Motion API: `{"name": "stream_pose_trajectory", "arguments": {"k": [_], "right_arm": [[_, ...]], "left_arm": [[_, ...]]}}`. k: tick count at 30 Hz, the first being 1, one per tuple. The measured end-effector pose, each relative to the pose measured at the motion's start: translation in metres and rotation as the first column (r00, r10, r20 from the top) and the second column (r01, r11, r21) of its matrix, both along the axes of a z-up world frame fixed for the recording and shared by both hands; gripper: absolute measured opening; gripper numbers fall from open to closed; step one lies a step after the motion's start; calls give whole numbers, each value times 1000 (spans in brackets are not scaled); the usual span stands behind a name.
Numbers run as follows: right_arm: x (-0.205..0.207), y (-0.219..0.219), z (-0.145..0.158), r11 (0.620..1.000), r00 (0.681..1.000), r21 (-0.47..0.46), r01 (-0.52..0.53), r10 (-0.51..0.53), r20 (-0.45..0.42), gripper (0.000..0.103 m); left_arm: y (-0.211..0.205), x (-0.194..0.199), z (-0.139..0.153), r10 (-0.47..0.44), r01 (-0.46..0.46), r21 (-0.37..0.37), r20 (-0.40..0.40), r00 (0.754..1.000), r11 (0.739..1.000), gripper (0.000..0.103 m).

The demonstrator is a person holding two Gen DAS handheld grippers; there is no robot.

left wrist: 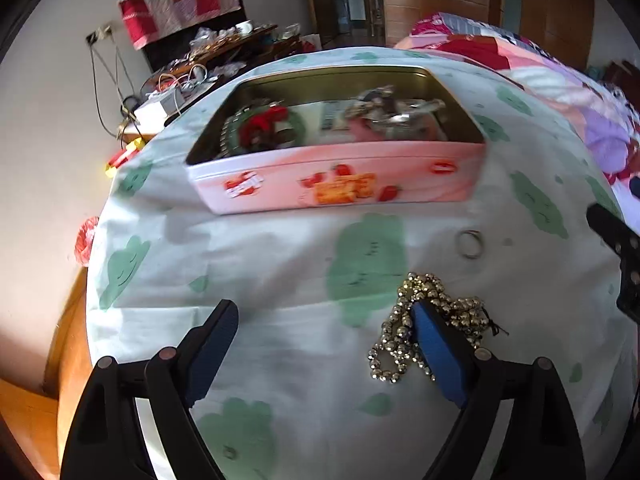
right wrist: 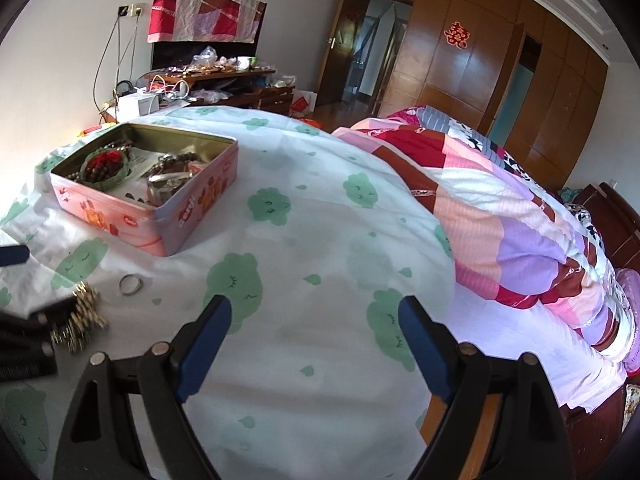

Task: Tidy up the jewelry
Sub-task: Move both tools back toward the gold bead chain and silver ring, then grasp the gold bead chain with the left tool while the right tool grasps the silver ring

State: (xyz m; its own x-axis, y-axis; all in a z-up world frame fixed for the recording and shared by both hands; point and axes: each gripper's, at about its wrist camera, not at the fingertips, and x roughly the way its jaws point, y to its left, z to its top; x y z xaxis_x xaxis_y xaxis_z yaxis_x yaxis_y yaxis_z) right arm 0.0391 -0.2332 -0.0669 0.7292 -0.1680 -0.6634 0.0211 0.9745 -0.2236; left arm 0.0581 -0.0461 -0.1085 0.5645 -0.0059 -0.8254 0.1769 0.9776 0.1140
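Because the pink rectangular metal tin (left wrist: 340, 176) printed with strawberries and biscuits sits lidless on the white bedsheet with green cloud shapes (left wrist: 280, 340), it reads as the collecting place for the loose pieces, and it already holds a green bangle around red beads, a darker bead strand and a heap of silvery metal items. Two pieces lie outside it on the sheet: a tangled string of shiny gold-coloured beads (left wrist: 424, 328) and, just beyond it toward the tin, a thin silver ring (left wrist: 470, 244). Over that bead string hangs the left gripper (left wrist: 324, 320), its blue-padded jaws spread wide with nothing between them; its right-hand pad sits on or directly above the middle of the pile, though whether it presses the beads cannot be told, and the other pad is well apart over bare sheet. That offset suggests the beads are the next thing to lift, but the jaws would likely need to shift so that both pads straddle the heap before closing, since a loose string can slip from a one-sided pinch. Farther along the bed, the right gripper (right wrist: 316, 316) hovers over plain sheet, also wide open and empty, near a folded patchwork quilt in pink, red and purple (right wrist: 500, 216), apparently waiting its turn.
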Motion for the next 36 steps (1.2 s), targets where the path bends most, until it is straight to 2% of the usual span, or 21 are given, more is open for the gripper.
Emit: {"name": "stream_pose_trajectory", "arguments": {"k": [3, 8, 14, 17, 19, 21, 23, 24, 25, 27, 29, 31, 33, 34, 36], "right_arm": [[1, 3, -3, 1000, 1000, -5, -6, 6, -9, 87], [1, 8, -2, 1000, 1000, 7, -22, 22, -9, 87], [6, 23, -4, 996, 997, 45, -75, 76, -21, 87], [12, 35, -4, 990, 992, 69, -120, 122, -27, 87], [18, 45, -3, 983, 987, 94, -156, 159, -35, 81], [23, 53, -5, 977, 980, 109, -186, 192, -48, 73], [28, 64, -9, 968, 971, 123, -219, 229, -71, 68], [32, 69, -13, 964, 966, 128, -232, 244, -88, 65], [34, 72, -16, 961, 961, 133, -241, 255, -103, 64], [37, 77, -25, 956, 952, 149, -254, 274, -135, 62], [39, 81, -32, 952, 942, 156, -265, 290, -168, 57], [38, 82, -31, 947, 938, 164, -277, 304, -168, 46], [37, 82, -31, 938, 929, 188, -293, 325, -176, 28], [35, 83, -31, 934, 926, 197, -299, 334, -178, 24], [32, 87, -30, 935, 925, 178, -307, 337, -178, 23]], "left_arm": [[12, 3, 0, 23, -23, -4, 4, 1000, 1000, 89], [35, 8, 1, 78, -79, 33, 38, 996, 996, 89], [64, 15, 0, 125, -126, -1, 49, 991, 992, 87], [63, 13, 2, 109, -109, 2, 66, 992, 994, 69], [59, 12, 2, 90, -92, 14, 77, 993, 996, 57], [56, 12, 2, 77, -79, 18, 84, 993, 997, 53], [55, 12, 3, 67, -68, 12, 86, 994, 998, 43], [54, 12, 2, 55, -55, -2, 78, 995, 998, 30], [53, 11, 2, 44, -43, -16, 72, 996, 999, 21], [49, 11, 2, 25, -24, -16, 72, 997, 1000, 12], [47, 9, 2, 11, -9, -26, 74, 997, 1000, 10], [47, 9, 2, 5, -3, -34, 73, 997, 999, 10], [49, 9, 3, 6, -2, -49, 71, 997, 999, 10], [49, 9, 3, 6, -2, -57, 70, 998, 998, 9], [50, 8, 5, 6, -1, -73, 72, 997, 997, 9]]}}
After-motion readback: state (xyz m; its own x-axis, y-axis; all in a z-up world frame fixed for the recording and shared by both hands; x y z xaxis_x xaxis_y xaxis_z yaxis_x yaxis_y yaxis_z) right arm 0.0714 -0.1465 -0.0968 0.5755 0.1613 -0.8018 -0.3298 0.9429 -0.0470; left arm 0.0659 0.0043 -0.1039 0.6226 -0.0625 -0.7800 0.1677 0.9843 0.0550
